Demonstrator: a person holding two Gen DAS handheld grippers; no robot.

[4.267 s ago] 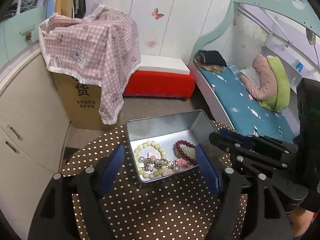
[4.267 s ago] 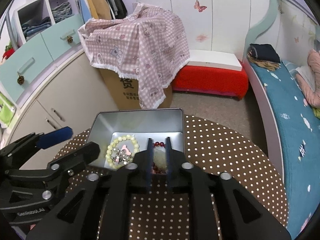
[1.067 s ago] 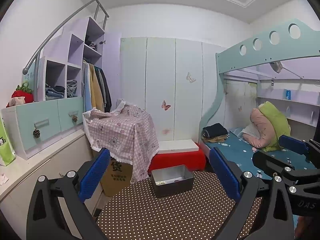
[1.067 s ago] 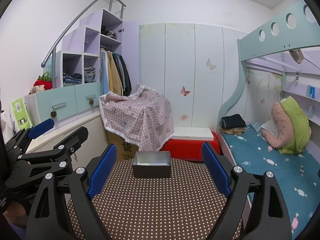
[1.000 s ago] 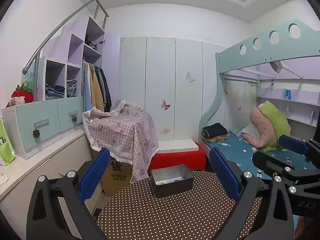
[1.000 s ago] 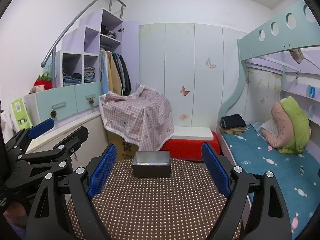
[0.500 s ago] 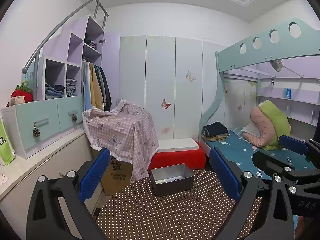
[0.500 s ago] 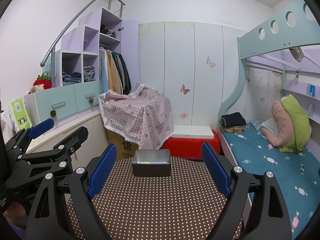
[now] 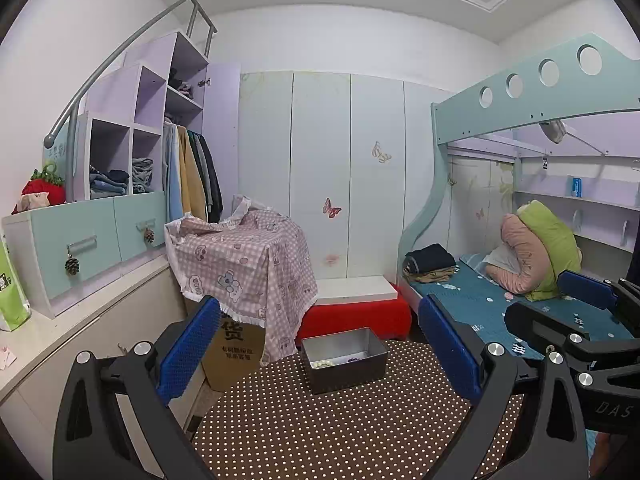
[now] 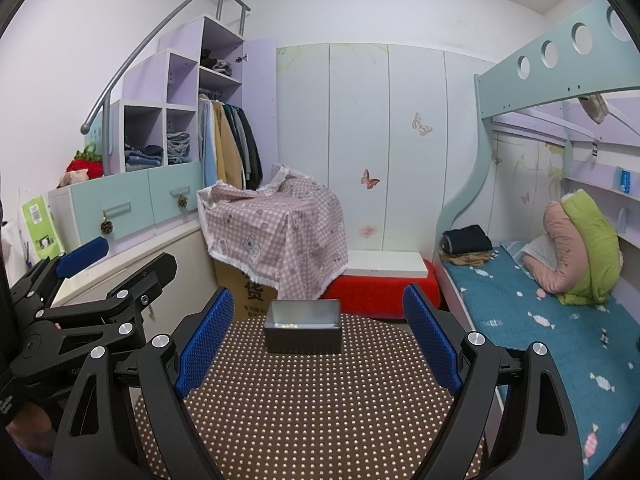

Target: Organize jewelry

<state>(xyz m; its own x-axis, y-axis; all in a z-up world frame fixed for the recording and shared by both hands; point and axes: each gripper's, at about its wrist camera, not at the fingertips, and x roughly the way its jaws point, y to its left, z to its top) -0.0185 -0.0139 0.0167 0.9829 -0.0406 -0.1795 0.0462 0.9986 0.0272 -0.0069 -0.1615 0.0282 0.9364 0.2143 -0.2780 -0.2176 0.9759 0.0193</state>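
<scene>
While the left gripper (image 9: 316, 344) hangs spread and empty, the tin (image 9: 344, 354) with beads (image 9: 322, 364) sits far across the table (image 9: 340, 432). From the right view, the right gripper (image 10: 318, 336), also spread, risks nudging it off the far edge.

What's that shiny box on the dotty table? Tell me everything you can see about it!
The metal box is a small open rectangular tin, grey and shiny inside, darker on its outer walls, with no lid on it. It stands upright and flat on the brown polka-dot tablecloth, near the table's far edge. Inside, a row of pale beads lies at the bottom, with something small and purplish beside it, too tiny to make out. Nothing grips it: both tongs are open and well back from it.
</scene>
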